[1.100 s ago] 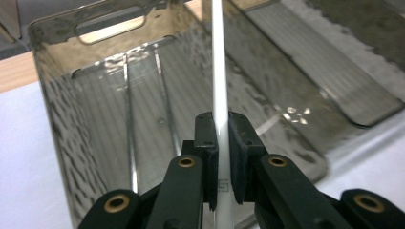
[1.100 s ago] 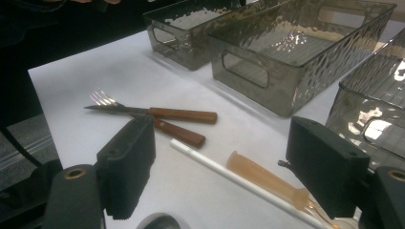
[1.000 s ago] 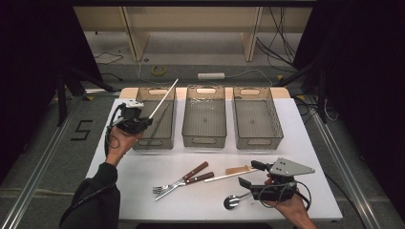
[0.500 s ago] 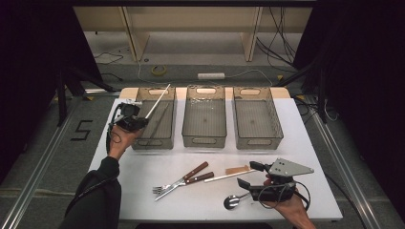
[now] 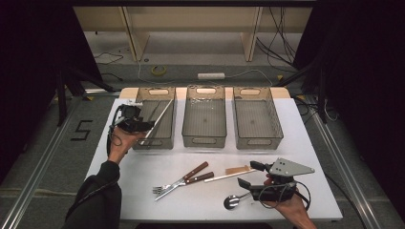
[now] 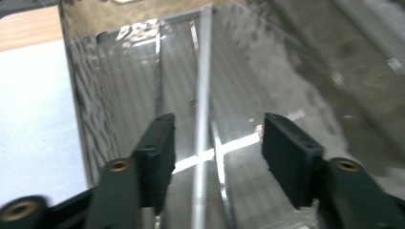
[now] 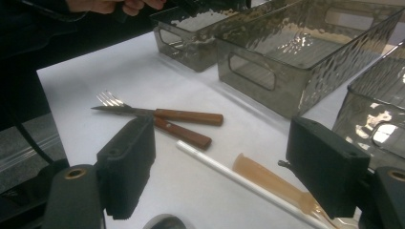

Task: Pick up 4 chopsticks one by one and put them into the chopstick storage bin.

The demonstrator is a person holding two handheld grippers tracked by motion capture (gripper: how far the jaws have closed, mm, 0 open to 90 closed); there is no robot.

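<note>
The left gripper [image 5: 149,125] has dropped a touch lower over the left bin since the earlier frame, and its jaws have just been opening, so the thin white straw-like stick [image 5: 158,119] that stuck up at a steep angle before now lies lower, slanting into the bin. In the left gripper view the black jaws stand spread with the stick [image 6: 203,119] running between them, touching neither pad as far as I can see.

The stick sits in the leftmost clear grey plastic bin [image 5: 155,142], its near end by the gripper and its far end toward the bin's far right corner. Two more bins of the same kind, the middle one [image 5: 205,140] and the right one [image 5: 258,142], stand just beside it in a row along the far part of the white table [image 5: 143,167].

Over on the near right, the right gripper [image 5: 249,174] hasn't budged, its jaws spread and nothing between them. Ahead of it lie a second white stick [image 7: 239,179] and a pale orange plastic piece [image 7: 272,183] side by side. Left of those are a wooden-handled fork [image 5: 176,182] and a wooden-handled knife [image 5: 188,181], crossing each other. A metal spoon [image 5: 233,201] lies just near-left of the right gripper.
</note>
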